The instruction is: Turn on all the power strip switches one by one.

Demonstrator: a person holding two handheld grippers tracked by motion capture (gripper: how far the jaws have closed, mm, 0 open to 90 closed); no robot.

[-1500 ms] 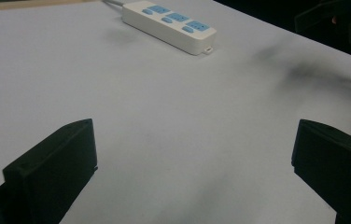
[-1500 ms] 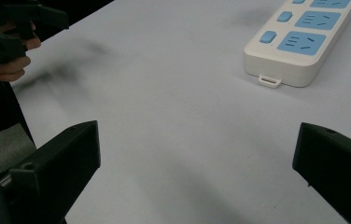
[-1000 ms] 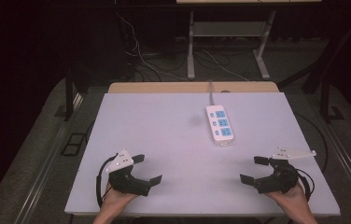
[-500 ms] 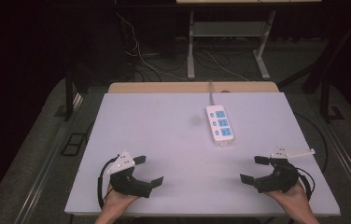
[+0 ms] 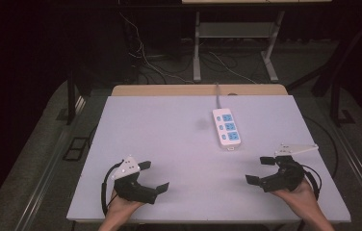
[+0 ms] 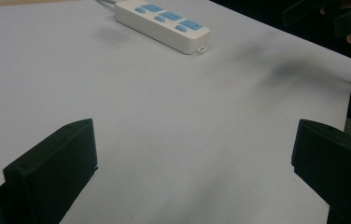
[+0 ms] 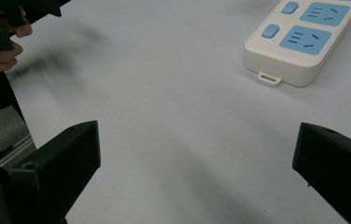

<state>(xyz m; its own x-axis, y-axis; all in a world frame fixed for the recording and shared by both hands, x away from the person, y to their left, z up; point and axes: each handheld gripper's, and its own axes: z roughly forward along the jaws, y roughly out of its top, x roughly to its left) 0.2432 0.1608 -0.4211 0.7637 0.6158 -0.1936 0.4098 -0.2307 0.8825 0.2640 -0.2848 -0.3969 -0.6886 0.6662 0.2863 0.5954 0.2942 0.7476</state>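
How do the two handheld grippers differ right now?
The left gripper sits at the table's near left, far from the power strip; the right gripper sits at the near right, closer to it. The right's grey plate juts outward; the left's lies flatter. Both are open and empty.

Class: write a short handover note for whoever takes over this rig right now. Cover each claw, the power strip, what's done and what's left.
Left claw: open, holding nothing, low over the table's near edge.
Right claw: open, holding nothing, at the near right.
Power strip: flat on the far half, its cable running off the far edge, nearer the right claw, nothing touching it.
Done: no sign of handling.
Left: probably reach for the strip.
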